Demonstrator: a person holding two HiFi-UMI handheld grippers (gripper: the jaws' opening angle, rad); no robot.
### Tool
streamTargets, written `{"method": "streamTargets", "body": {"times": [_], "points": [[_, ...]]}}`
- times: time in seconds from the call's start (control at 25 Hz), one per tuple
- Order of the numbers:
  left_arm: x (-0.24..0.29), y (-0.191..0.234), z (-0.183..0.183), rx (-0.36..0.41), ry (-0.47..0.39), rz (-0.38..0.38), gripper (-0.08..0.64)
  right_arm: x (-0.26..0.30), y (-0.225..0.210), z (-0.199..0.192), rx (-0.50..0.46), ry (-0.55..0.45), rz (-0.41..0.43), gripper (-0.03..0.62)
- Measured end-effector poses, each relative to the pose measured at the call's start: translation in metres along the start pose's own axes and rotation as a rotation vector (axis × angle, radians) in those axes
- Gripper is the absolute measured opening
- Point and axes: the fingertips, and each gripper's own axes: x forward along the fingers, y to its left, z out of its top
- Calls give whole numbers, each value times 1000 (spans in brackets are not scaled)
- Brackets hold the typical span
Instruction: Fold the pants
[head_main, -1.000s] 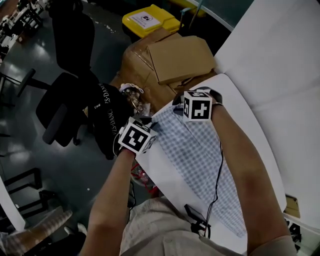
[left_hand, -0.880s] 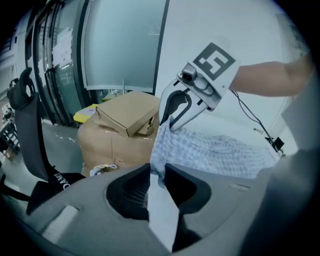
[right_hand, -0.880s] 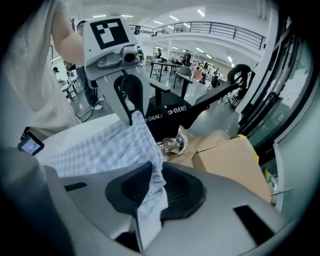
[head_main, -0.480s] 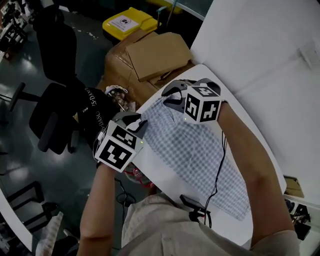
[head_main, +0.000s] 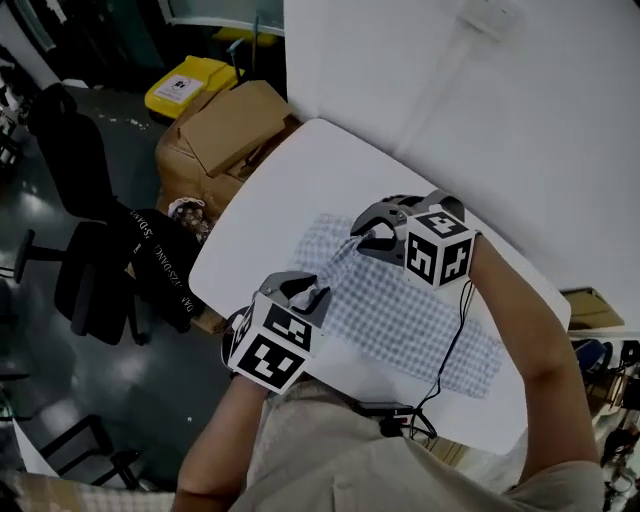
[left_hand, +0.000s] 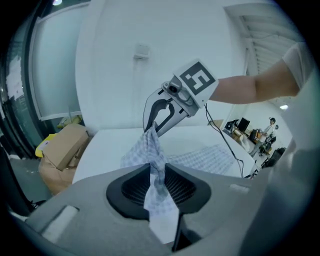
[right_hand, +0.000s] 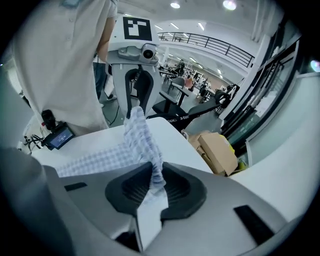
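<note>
On the white table (head_main: 300, 170), the checked pants (head_main: 420, 320) lie mostly flat, with the end at the left of the head view lifted off the surface. One corner of that raised end is pinched by the left gripper (head_main: 312, 296), whose jaws press on a bunched strip of cloth running between the pads. The right gripper (head_main: 368, 238) pinches the other corner the same way, and a band of fabric stretches from one gripper to the other. Both grippers hang above the table, angled downward. A black cable (head_main: 452, 340) runs beside the right forearm, over the pants. Past the table's far edge stand cardboard boxes (head_main: 225, 125), a yellow bin (head_main: 185, 88) and a black office chair (head_main: 85, 270), with a dark bag (head_main: 155, 262) bearing white lettering beside the chair.
</note>
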Motion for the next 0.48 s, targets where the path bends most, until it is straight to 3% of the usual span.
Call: {"method": "streamTargets", "body": {"times": [0.24, 0.48], "points": [[24, -148, 45, 66, -49, -31, 96, -92, 96, -47, 43, 12, -80, 69], [57, -294, 73, 178, -51, -133, 94, -174, 202, -98, 106, 43, -118, 69]]}}
